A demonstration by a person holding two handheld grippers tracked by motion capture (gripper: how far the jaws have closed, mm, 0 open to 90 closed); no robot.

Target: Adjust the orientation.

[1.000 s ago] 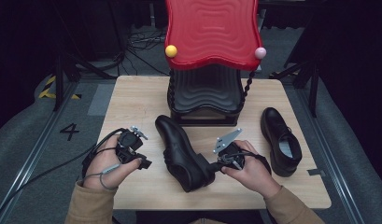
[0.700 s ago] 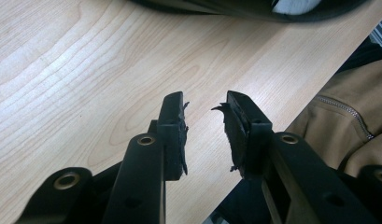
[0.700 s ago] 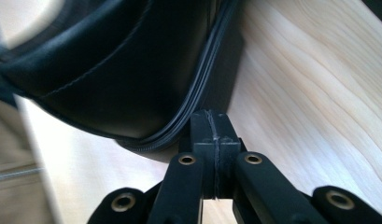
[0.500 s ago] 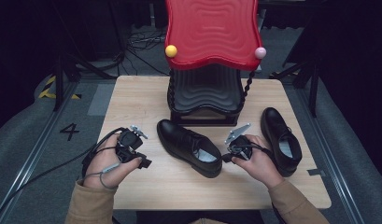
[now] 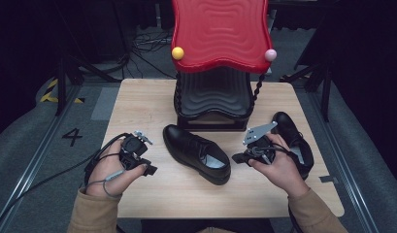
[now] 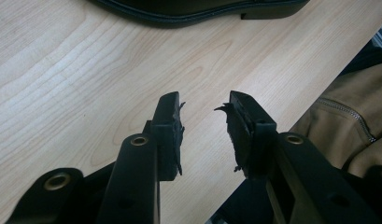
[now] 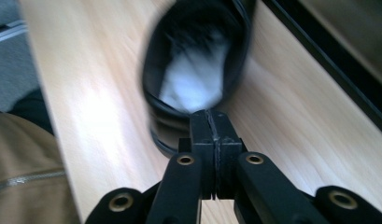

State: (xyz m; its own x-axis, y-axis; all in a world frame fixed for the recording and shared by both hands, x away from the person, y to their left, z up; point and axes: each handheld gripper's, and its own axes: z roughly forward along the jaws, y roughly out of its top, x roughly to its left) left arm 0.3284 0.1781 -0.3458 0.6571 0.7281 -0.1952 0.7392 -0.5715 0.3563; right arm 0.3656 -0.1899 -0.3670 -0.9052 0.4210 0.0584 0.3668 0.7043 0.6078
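The right hand-held gripper (image 7: 211,116), clenched on nothing, sits just behind the shoe's (image 5: 198,153) heel. A careless push could slide the shoe toward the released left hand-held gripper (image 6: 205,109), whose jaws have just been opening.

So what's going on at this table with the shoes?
A person works at a wooden table with a gripper in each hand. The right gripper, jaws shut with nothing visibly between them, sits just off the heel of the middle shoe, which lies flat in front of the red-topped rack. The left gripper rests near the shoe's toe; its jaws have just been opening, with nothing between them. A second shoe lies behind the right hand.
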